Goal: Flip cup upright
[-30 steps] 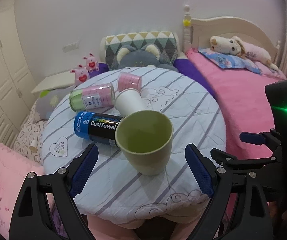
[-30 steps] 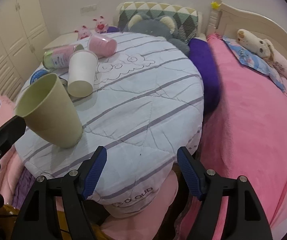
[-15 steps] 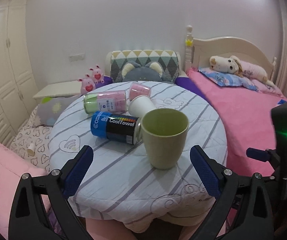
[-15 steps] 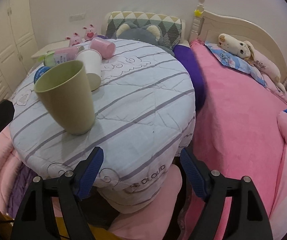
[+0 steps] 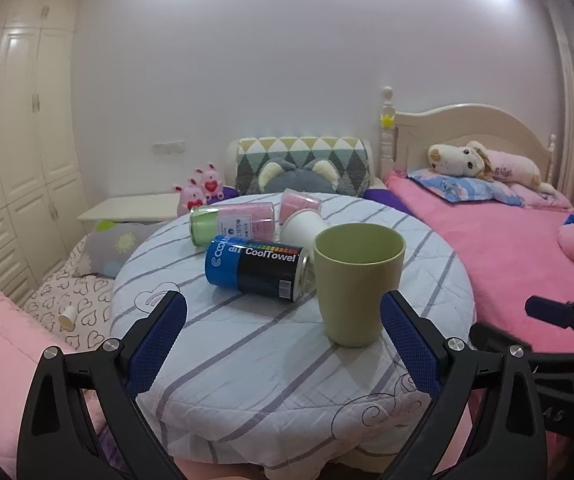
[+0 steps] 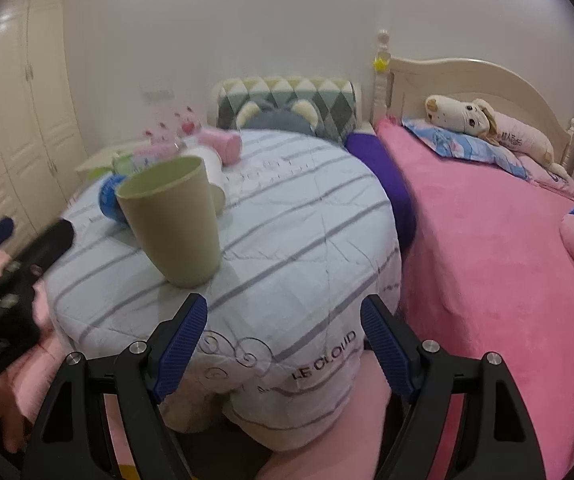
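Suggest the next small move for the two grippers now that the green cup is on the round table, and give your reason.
Probably just draw both grippers back. The green cup stands upright, mouth up, on the striped table, and the left gripper and right gripper are both open, clear of it. The flip looks done, so further contact only risks tipping it.

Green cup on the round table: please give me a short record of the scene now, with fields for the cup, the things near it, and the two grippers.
cup: green cup, upright, mouth up, on the striped table cover
behind cup: CoolTowel can, white cup, both on their sides
left gripper: open, holds nothing, clear of the cup
right gripper: open, holds nothing
task state: cup stands upright
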Motion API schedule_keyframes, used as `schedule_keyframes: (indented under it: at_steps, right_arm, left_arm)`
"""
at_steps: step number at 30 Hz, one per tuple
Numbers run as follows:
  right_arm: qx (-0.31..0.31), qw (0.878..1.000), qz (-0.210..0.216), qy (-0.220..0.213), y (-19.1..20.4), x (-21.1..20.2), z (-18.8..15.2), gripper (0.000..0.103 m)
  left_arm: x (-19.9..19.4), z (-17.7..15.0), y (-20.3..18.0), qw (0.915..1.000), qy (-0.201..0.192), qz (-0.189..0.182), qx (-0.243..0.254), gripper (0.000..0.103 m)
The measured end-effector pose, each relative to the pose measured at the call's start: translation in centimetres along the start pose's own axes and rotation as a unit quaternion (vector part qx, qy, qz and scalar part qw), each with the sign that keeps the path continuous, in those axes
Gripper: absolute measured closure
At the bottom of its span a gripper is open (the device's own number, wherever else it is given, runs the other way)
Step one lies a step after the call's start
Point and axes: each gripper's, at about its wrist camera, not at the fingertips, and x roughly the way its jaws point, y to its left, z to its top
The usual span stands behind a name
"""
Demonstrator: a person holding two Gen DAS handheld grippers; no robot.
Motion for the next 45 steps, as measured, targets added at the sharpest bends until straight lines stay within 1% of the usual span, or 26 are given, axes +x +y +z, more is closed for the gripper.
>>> schedule_keyframes:
  at_steps: [4,5,9,13,14,20,25,29,36,45]
  right_arm:
    - [-0.004,0.999,-0.013,-0.042,0.1,-1.0,0.0,0.022]
    - [-0.007,0.999,-0.013,-0.048,0.1,-1.1,0.0,0.02]
    - [-0.014,0.996,-0.021,-0.081,0.4,-1.8,-0.5,0.017]
    - [-0.012,0.995,-0.012,-0.094,0.4,-1.8,-0.6,0.017]
    - [-0.012,0.995,-0.012,-0.095,0.4,-1.8,-0.6,0.016]
    - [-0.028,0.993,-0.037,-0.111,1.0,-2.1,-0.9,0.014]
    - [-0.013,0.992,-0.025,-0.122,0.7,-2.2,-1.2,0.014]
    - [-0.009,0.989,-0.045,-0.139,0.9,-2.5,-1.3,0.014]
    - [-0.01,0.988,-0.044,-0.149,1.0,-2.9,-1.3,0.014]
    - [-0.012,0.987,-0.047,-0.154,1.1,-2.9,-1.3,0.014]
  left_arm:
    - [-0.5,-0.3,-0.1,0.9996,-0.021,-0.016,-0.003,0.004]
    - [-0.7,-0.4,-0.1,0.9994,-0.028,-0.018,-0.002,0.004]
    - [-1.3,-0.5,-0.3,0.9988,-0.046,-0.013,0.004,0.004]
    - [-1.5,-0.7,0.0,0.9982,-0.057,-0.015,-0.007,0.004]
    - [-1.6,-0.7,0.1,0.9982,-0.058,-0.015,-0.009,0.004]
    - [-1.8,-1.1,-0.1,0.9978,-0.067,-0.001,0.002,0.004]
    - [-2.0,-1.3,0.2,0.9971,-0.074,-0.012,-0.005,0.004]
    - [-2.3,-1.5,0.2,0.9963,-0.086,-0.002,0.0,0.002]
    - [-2.0,-1.5,0.4,0.9966,-0.081,-0.009,-0.001,0.002]
    - [-2.3,-1.5,0.4,0.9963,-0.086,-0.005,0.0,0.002]
